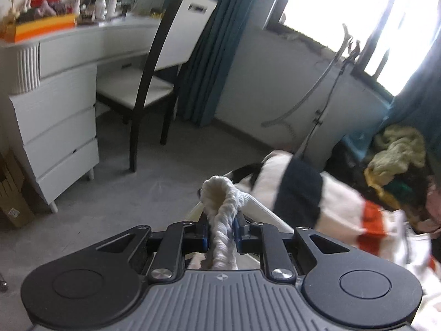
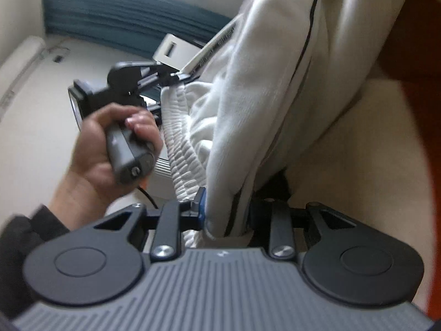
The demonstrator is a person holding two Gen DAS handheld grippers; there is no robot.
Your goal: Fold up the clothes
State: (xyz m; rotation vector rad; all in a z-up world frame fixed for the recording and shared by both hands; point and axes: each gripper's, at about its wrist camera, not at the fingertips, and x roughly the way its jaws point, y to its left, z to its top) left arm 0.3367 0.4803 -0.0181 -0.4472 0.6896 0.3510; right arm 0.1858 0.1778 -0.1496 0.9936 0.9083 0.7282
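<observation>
My left gripper [image 1: 222, 234] is shut on the ribbed white waistband [image 1: 220, 209] of a white garment, held up in the air. My right gripper [image 2: 227, 215] is shut on a thick fold of the same white garment [image 2: 261, 96], which has a thin dark stripe and hangs in front of the camera. The right wrist view also shows the left gripper [image 2: 176, 78] pinching the ribbed band [image 2: 179, 138], with the hand [image 2: 110, 143] around its handle.
A white dresser [image 1: 55, 115] and a chair [image 1: 154, 82] stand on the grey floor at left. A striped white, navy and orange cloth [image 1: 317, 201] lies at right, beside a pile of clothes [image 1: 394, 160]. Teal curtains [image 1: 209, 44] hang by the window.
</observation>
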